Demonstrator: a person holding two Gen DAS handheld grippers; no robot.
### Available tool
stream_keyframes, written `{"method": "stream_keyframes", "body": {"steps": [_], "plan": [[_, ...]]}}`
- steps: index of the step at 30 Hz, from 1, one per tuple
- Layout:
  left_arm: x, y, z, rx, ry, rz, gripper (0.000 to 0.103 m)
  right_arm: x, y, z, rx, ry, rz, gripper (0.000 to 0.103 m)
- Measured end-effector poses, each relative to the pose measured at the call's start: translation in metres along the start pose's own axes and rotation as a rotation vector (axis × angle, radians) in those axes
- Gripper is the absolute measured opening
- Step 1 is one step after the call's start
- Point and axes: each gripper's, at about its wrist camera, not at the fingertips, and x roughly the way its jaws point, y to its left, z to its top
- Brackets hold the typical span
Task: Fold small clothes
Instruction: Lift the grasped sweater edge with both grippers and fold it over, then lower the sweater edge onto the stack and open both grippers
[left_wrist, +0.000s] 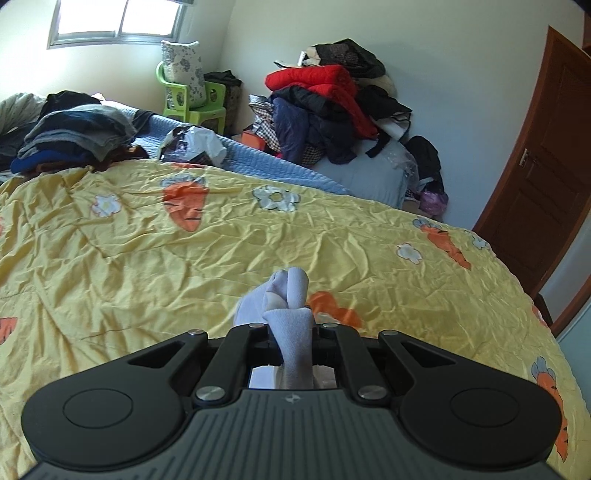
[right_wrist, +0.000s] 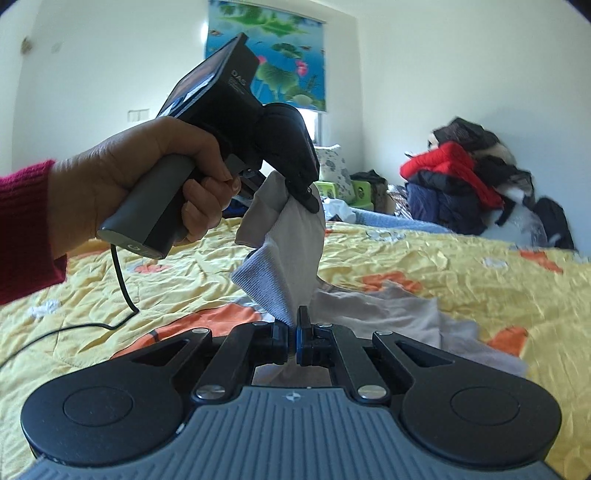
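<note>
Two grippers: our left gripper (left_wrist: 291, 325) and right gripper (right_wrist: 293, 334) are both clamped on one white sock (right_wrist: 284, 254), stretched above the yellow quilt (left_wrist: 147, 251).
Right view only: our left hand (right_wrist: 147, 177), plus one grey garment (right_wrist: 406, 317) lying on the quilt.
Left view only: folded pile (left_wrist: 74, 133), brown door (left_wrist: 546, 166).

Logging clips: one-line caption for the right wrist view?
Both grippers, left and right, hold a white sock above the yellow quilt.
</note>
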Motion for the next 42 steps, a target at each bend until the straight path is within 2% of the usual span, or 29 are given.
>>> {"method": "stream_keyframes", "body": {"steps": [12,21,31,32,34,36,37,38,40,42], "plan": [[0.048,-0.065,-0.018,0.127,0.090,-0.009,0.008,-0.008,-0.050,-0.018,0.180,0.037,-0.023,0.006],[0.075,-0.087,-0.035,0.162,0.159,-0.046,0.008,0.000,-0.085,-0.037,0.385,0.107,0.027,0.007],[0.081,-0.095,-0.032,0.131,0.195,-0.077,0.013,0.007,-0.091,-0.048,0.427,0.168,0.027,0.023],[0.080,-0.094,-0.031,0.124,0.190,-0.078,0.017,0.007,-0.092,-0.048,0.428,0.173,0.026,0.024],[0.077,-0.091,-0.029,0.111,0.170,-0.083,0.032,0.006,-0.093,-0.050,0.430,0.180,0.028,0.028],[0.073,-0.089,-0.025,0.090,0.134,-0.091,0.074,0.008,-0.093,-0.051,0.438,0.188,0.032,0.033],[0.069,-0.089,-0.024,0.082,0.108,-0.097,0.082,0.009,-0.093,-0.052,0.441,0.193,0.032,0.033],[0.064,-0.090,-0.022,0.085,0.075,-0.110,0.086,0.009,-0.093,-0.052,0.442,0.194,0.032,0.033],[0.056,-0.095,-0.020,0.127,0.033,-0.124,0.086,0.009,-0.092,-0.053,0.442,0.199,0.031,0.034],[0.049,-0.098,-0.021,0.172,-0.004,-0.099,0.086,0.008,-0.094,-0.053,0.450,0.205,0.035,0.035]]}}
